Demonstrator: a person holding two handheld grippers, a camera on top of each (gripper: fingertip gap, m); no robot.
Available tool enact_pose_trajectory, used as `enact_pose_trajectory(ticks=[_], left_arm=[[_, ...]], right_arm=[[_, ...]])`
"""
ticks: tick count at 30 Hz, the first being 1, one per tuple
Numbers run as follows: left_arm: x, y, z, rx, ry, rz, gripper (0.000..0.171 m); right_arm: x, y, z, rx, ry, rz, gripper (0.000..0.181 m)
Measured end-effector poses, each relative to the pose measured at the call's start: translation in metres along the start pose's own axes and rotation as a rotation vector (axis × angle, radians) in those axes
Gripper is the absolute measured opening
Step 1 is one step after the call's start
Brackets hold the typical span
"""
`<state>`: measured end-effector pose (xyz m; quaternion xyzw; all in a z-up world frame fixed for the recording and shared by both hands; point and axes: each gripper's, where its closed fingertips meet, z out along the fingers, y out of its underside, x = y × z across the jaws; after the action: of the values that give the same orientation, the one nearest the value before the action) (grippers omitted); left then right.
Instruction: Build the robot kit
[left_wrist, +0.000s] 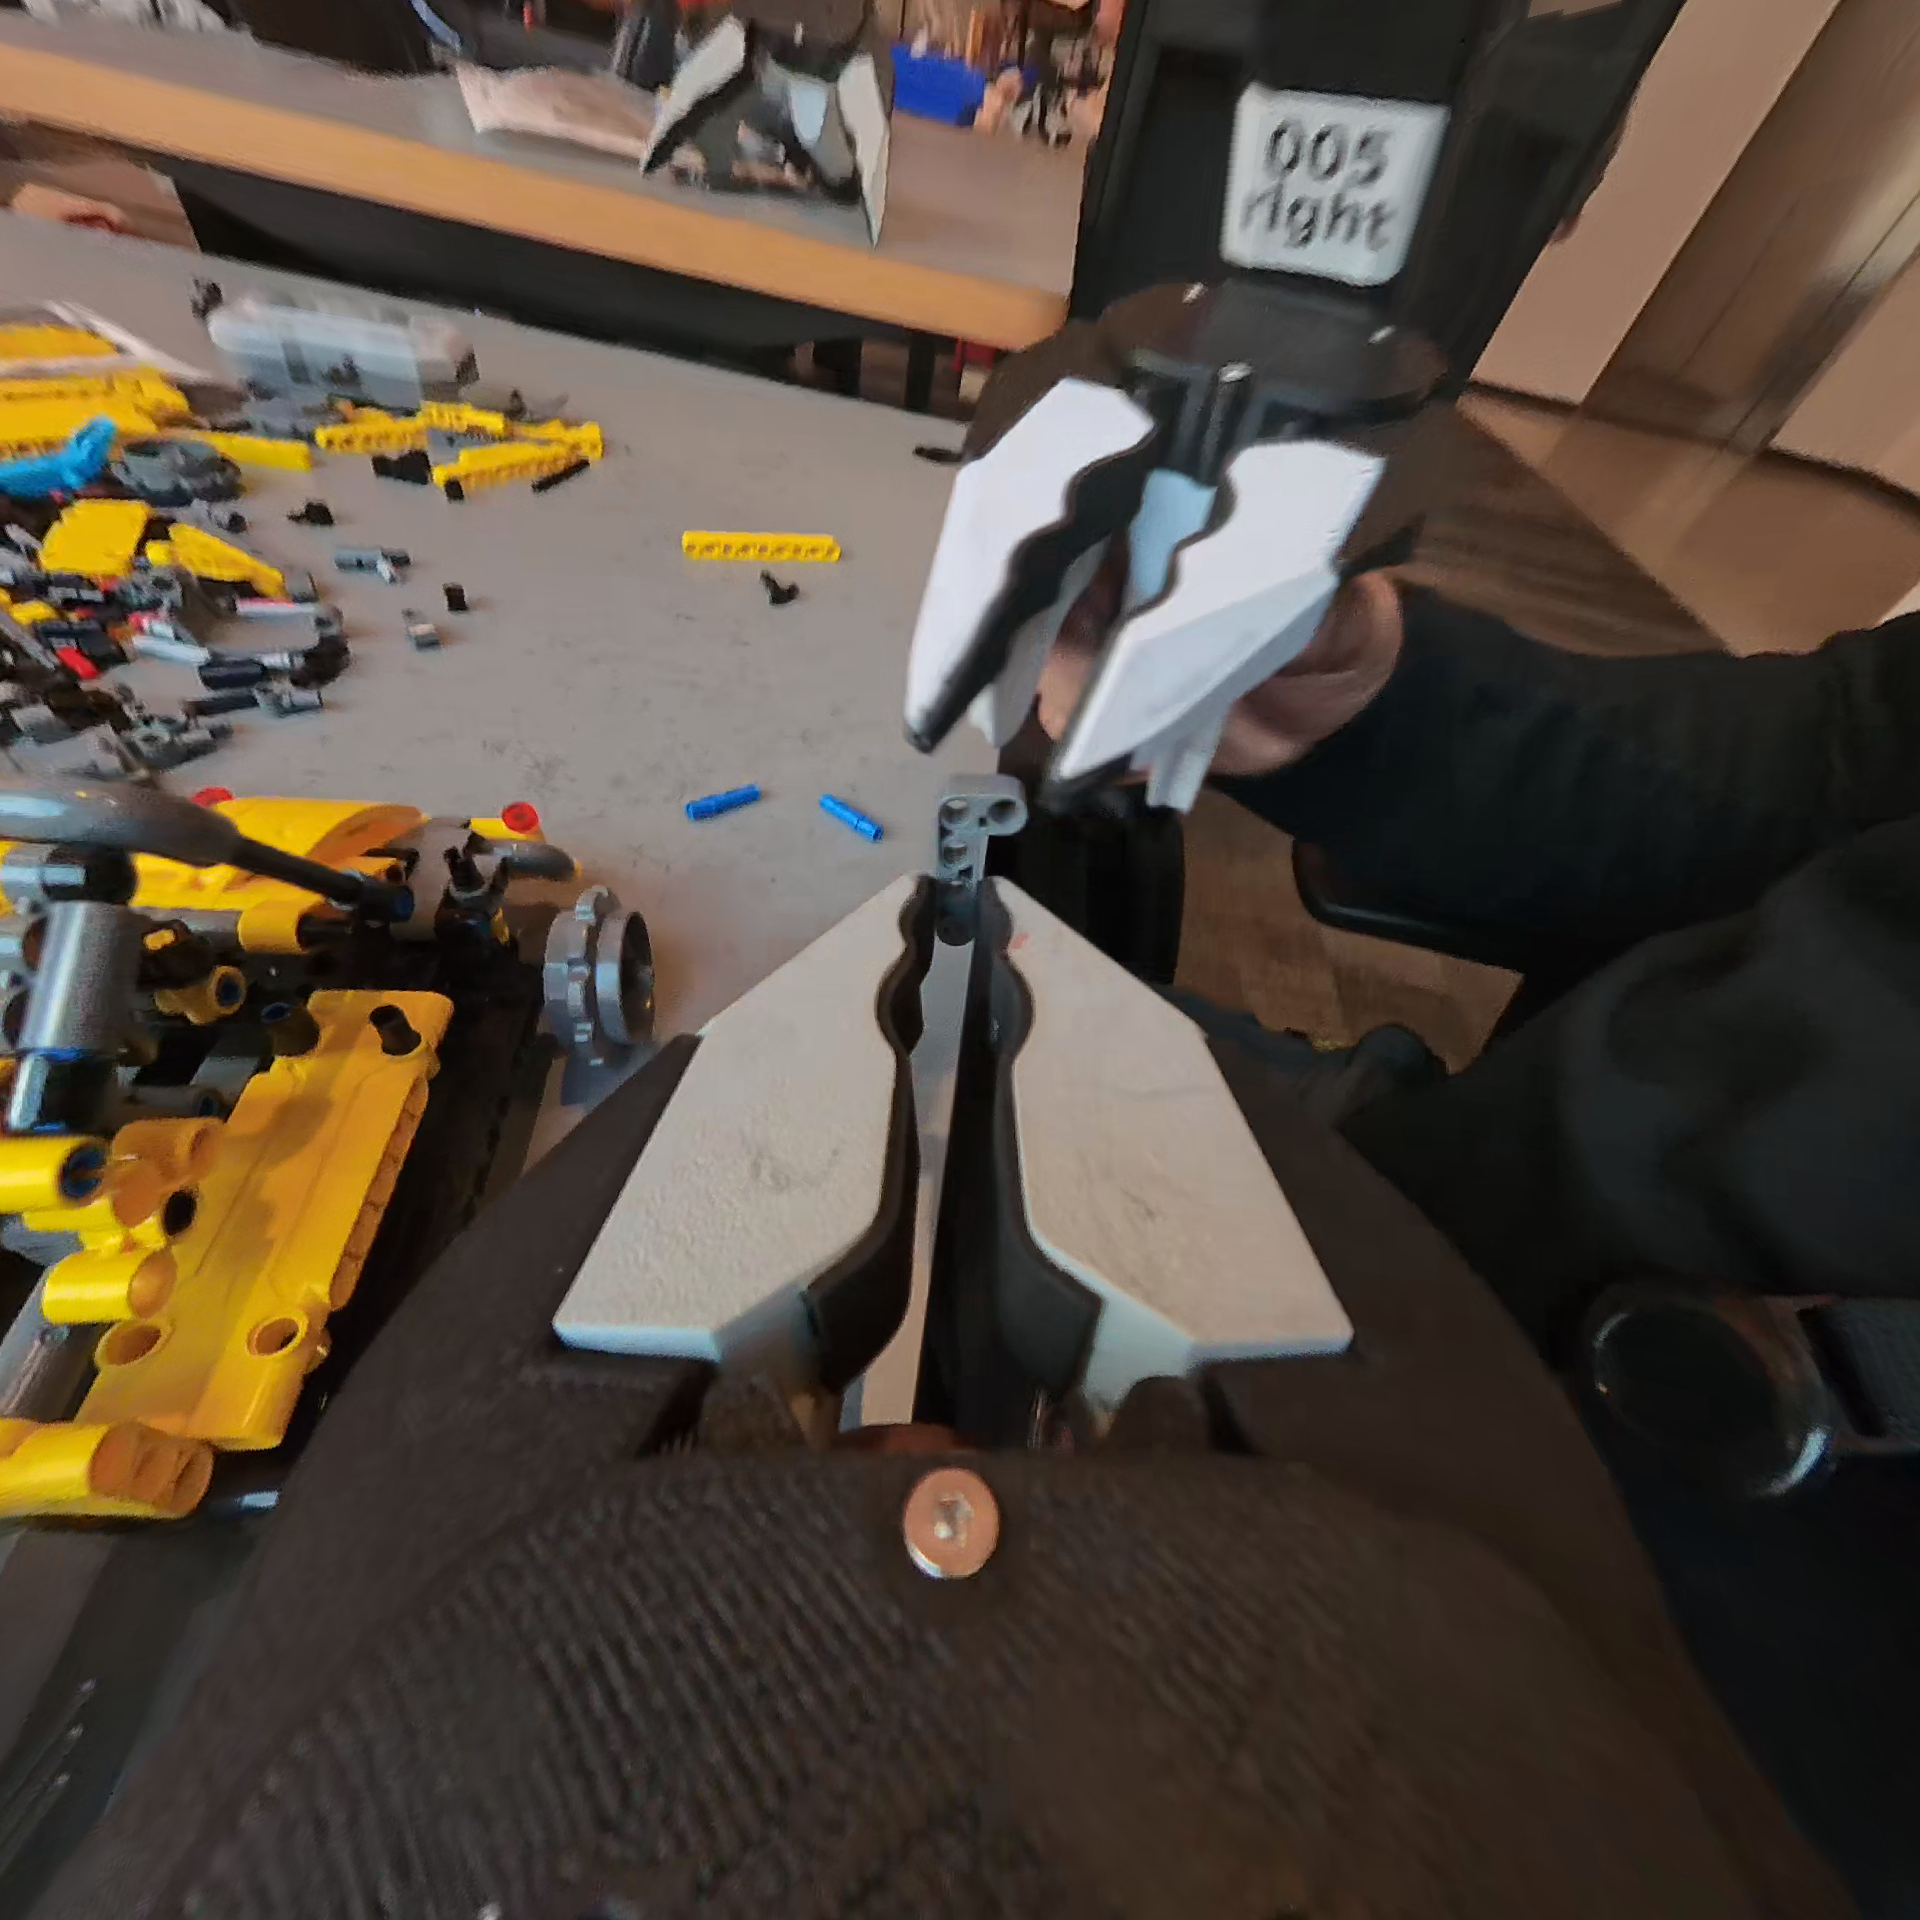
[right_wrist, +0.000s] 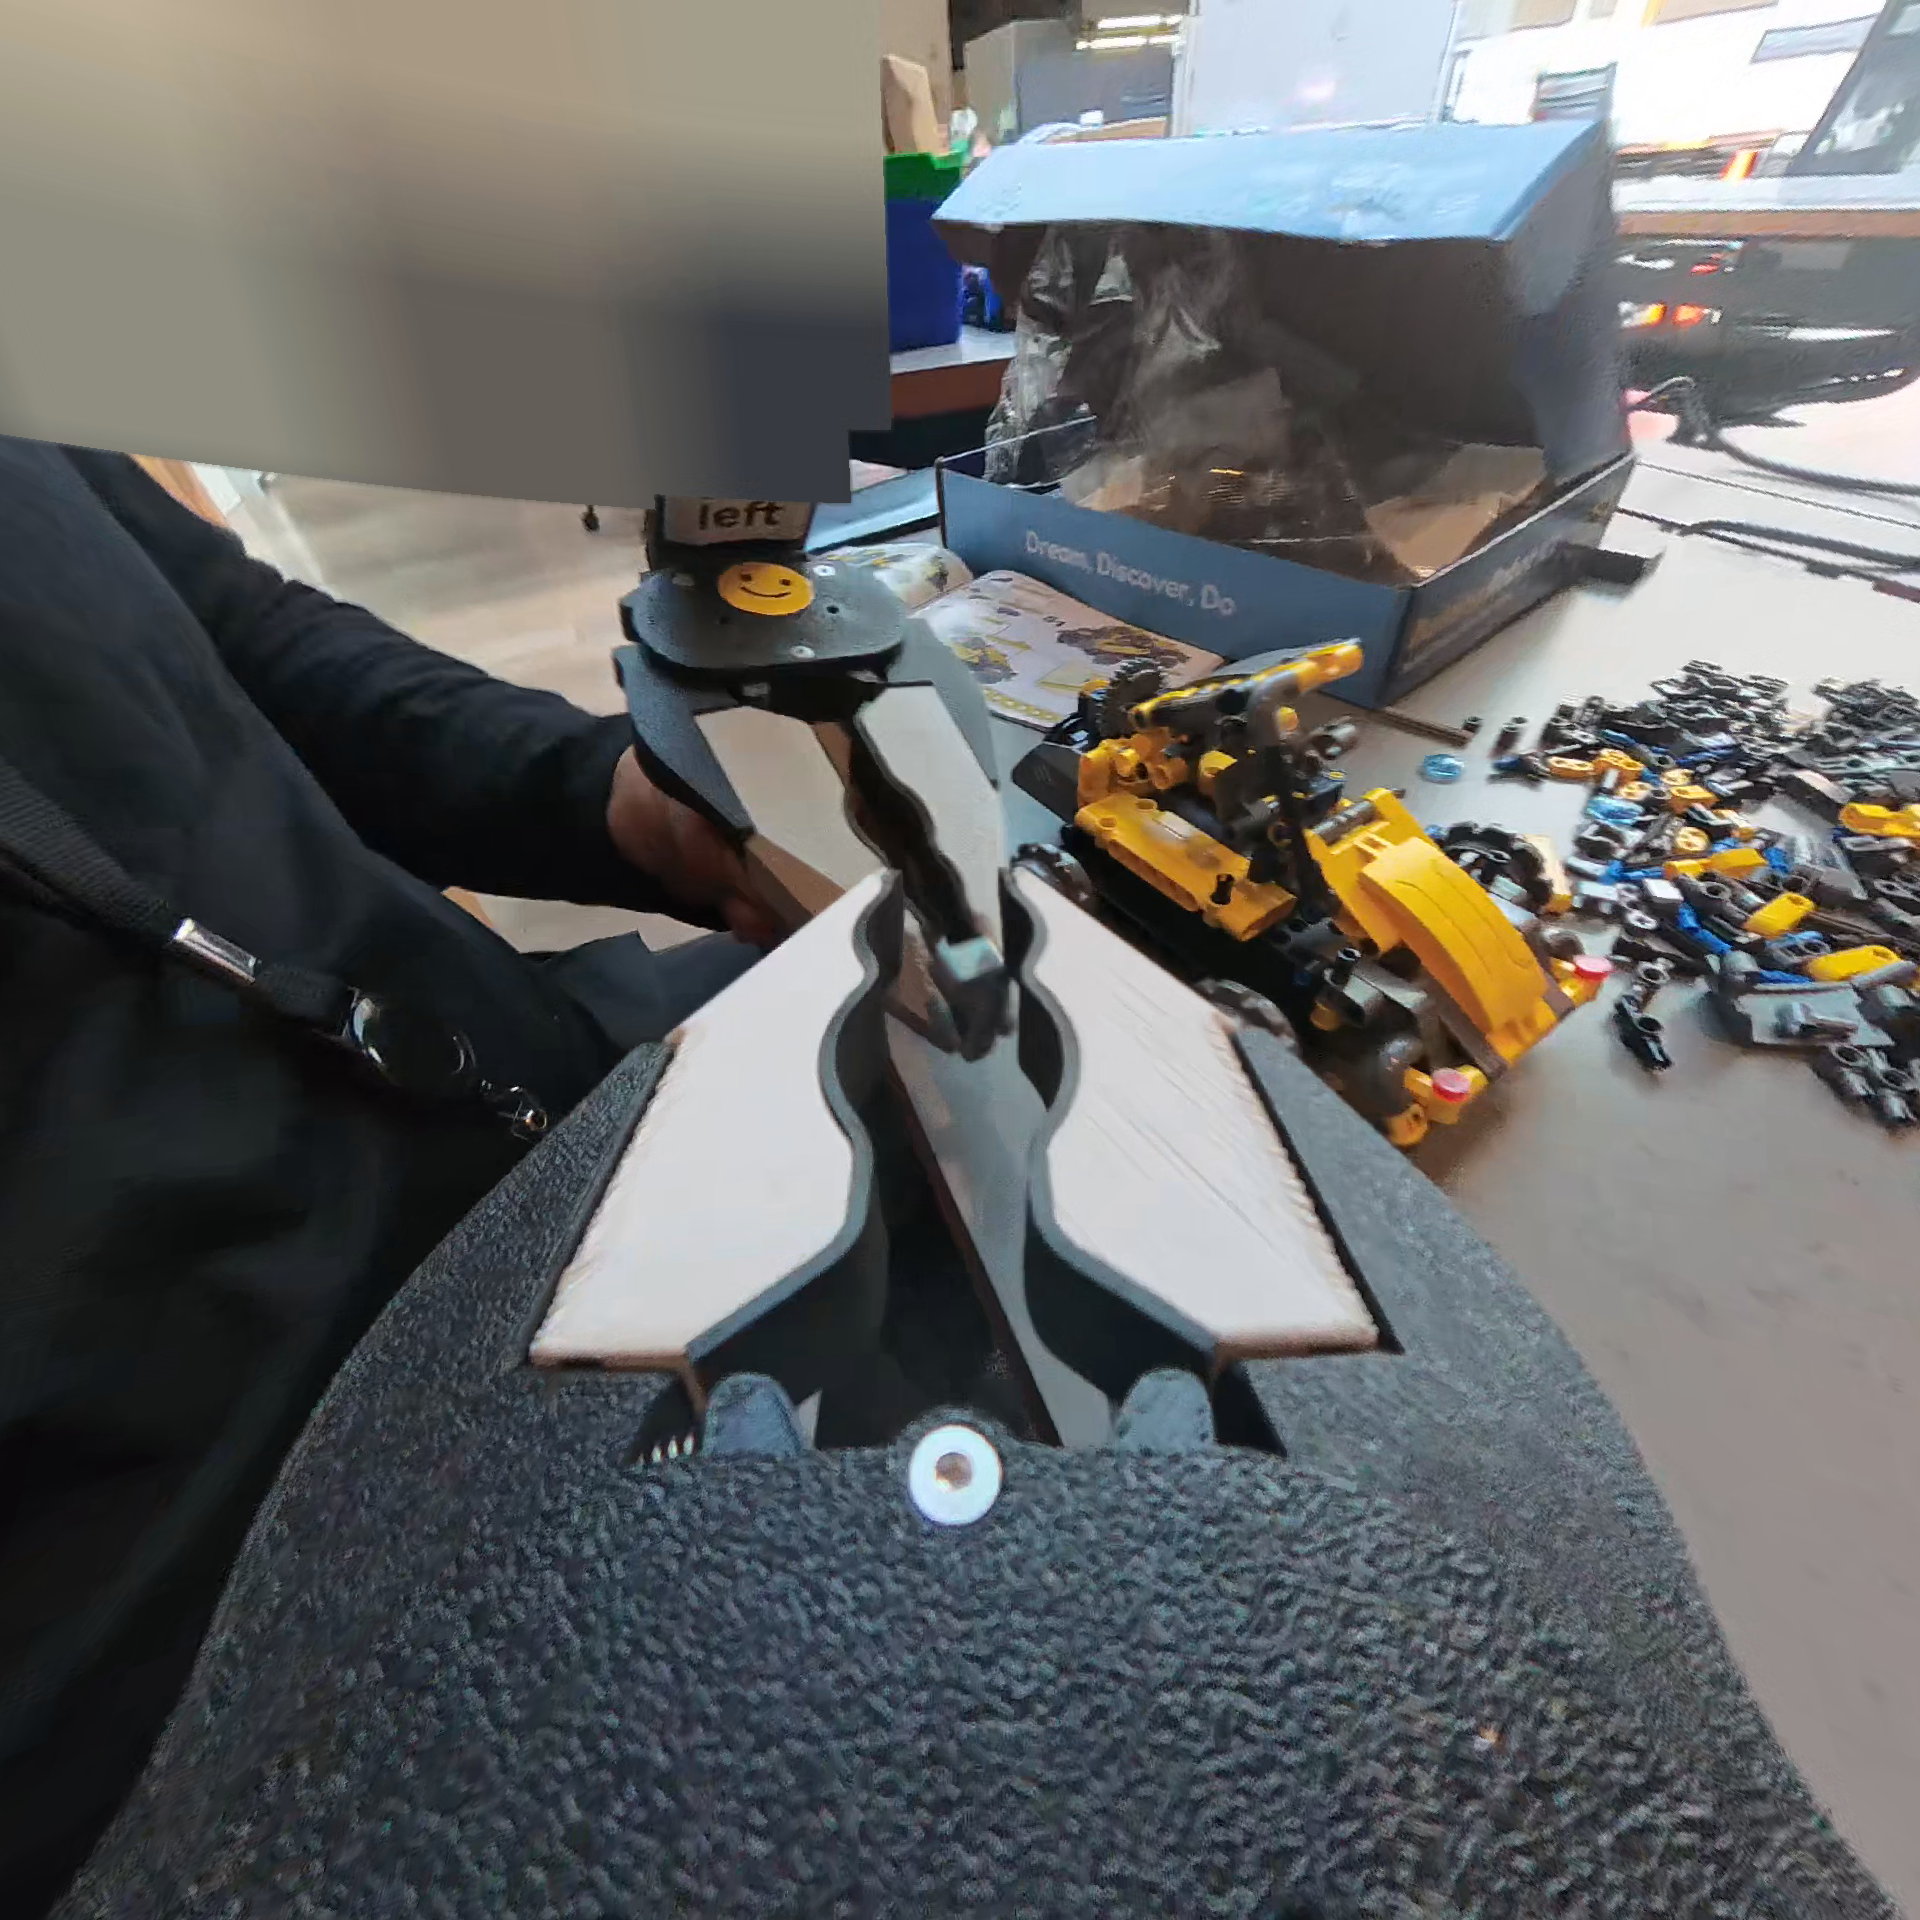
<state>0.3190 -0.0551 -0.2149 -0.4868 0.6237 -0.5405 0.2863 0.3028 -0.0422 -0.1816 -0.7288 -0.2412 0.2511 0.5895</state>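
Observation:
My left gripper (left_wrist: 954, 902) is shut on a small grey L-shaped building piece (left_wrist: 974, 826), which sticks up out of its tips. My right gripper (left_wrist: 992, 758) hangs just above that piece, tips pointing down at it, jaws apart and empty. In the right wrist view my right gripper (right_wrist: 954, 885) is open. The left gripper (right_wrist: 971, 997) reaches in between its fingers with the grey piece (right_wrist: 971, 958) at its tips. Both are held over the near edge of the grey table (left_wrist: 623, 675), each by a hand in a black sleeve.
A half-built yellow model vehicle (right_wrist: 1299, 862) stands on the table close by and fills the lower left of the left wrist view (left_wrist: 229, 1143). Loose pieces (right_wrist: 1714, 852) lie in heaps. Two blue pins (left_wrist: 722, 802) and a yellow beam (left_wrist: 761, 545) lie apart. A blue box (right_wrist: 1299, 416) and a booklet (right_wrist: 1039, 644) sit behind. Less than 4 cm separates the two grippers' tips.

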Motion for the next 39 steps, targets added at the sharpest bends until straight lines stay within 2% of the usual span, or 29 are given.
enact_pose_trajectory(ticks=[3, 8, 12, 16, 20, 24, 29, 39], left_arm=[[0.008, -0.009, -0.007, 0.077, 0.041, 0.024, 0.005], [0.015, -0.016, -0.009, 0.127, 0.078, 0.045, 0.005], [0.014, -0.014, -0.008, 0.115, 0.068, 0.052, 0.005], [0.012, -0.011, -0.005, 0.09, 0.054, 0.048, 0.005], [0.007, -0.005, 0.0, 0.046, 0.034, 0.022, 0.005], [0.006, 0.005, 0.006, -0.029, 0.022, 0.02, 0.005], [-0.001, 0.015, 0.011, -0.105, -0.023, 0.01, 0.005], [-0.014, 0.037, 0.019, -0.277, -0.077, -0.054, 0.005]], right_arm=[[0.005, -0.002, -0.009, 0.04, -0.001, 0.055, 0.019], [-0.009, -0.009, -0.007, 0.082, -0.077, 0.086, 0.008], [-0.012, -0.007, 0.0, 0.055, -0.085, 0.076, 0.007], [-0.009, -0.004, 0.0, 0.041, -0.064, 0.071, 0.014], [-0.01, -0.003, -0.004, 0.038, -0.06, 0.06, 0.02], [0.001, 0.007, 0.0, -0.053, 0.064, -0.011, 0.024], [0.011, 0.025, -0.002, -0.16, 0.153, -0.097, 0.001], [0.041, 0.065, -0.012, -0.27, 0.244, 0.04, 0.0]])
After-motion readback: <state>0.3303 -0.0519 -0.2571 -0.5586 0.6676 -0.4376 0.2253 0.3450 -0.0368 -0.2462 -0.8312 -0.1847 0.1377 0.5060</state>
